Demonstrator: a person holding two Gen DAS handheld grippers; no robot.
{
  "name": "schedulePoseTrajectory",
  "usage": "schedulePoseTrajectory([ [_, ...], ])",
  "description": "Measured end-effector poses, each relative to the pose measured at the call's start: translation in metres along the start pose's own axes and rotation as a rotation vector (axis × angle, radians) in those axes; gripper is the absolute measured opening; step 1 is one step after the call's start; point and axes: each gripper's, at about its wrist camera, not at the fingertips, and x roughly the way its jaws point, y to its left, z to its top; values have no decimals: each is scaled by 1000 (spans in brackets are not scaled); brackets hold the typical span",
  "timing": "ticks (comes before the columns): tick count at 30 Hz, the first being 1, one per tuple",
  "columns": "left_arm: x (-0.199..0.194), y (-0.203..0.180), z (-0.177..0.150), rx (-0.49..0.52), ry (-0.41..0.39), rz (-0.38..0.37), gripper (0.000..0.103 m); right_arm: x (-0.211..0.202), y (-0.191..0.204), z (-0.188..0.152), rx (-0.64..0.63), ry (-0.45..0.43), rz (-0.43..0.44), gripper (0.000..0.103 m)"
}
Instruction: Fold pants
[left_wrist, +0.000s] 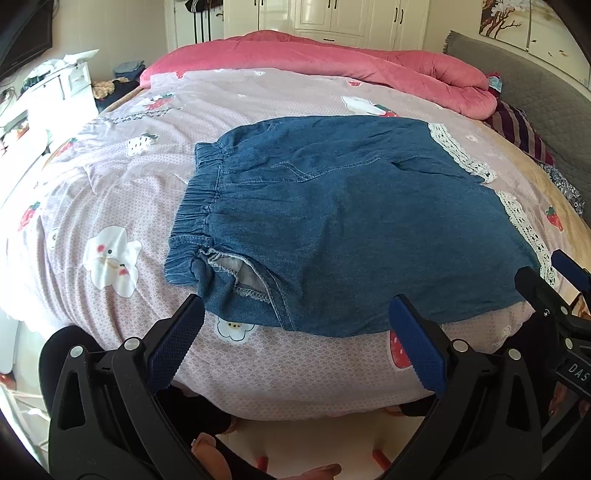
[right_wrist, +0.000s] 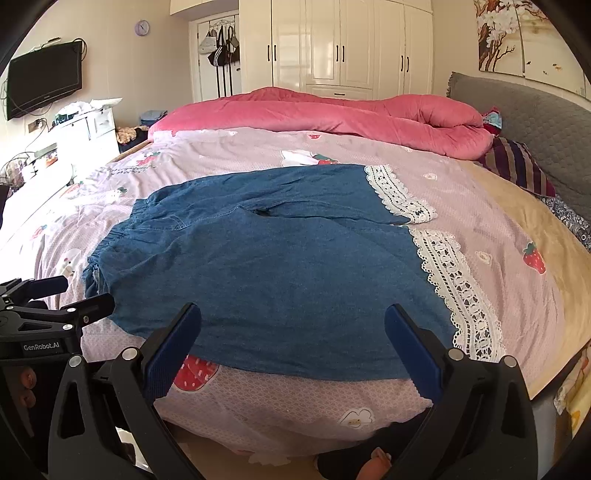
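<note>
A pair of short blue denim pants with an elastic waistband and white lace hems (left_wrist: 351, 221) lies spread flat on the pink strawberry-print bedspread (left_wrist: 110, 177), close to the bed's near edge, waistband toward the left side of the bed and the lace-trimmed legs toward the grey padded headboard (right_wrist: 535, 110) on the right. The left gripper (left_wrist: 295, 325) hangs just short of the near edge by the waistband corner, its blue-padded jaws spread wide with nothing between them; the right gripper (right_wrist: 293, 332) does the same over the near leg, also wide open and empty. No fold looks made yet, so this reads as the approach before the first grasp. The next move likely calls for each gripper to pinch the near edge of the denim, then carry it over onto the far leg.
</note>
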Motion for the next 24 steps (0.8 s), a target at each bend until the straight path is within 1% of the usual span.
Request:
schedulePoseTrajectory([
  [24,-1,0,2,-1,-11,6,94,-1,3,0,-17,-9,-5,99],
])
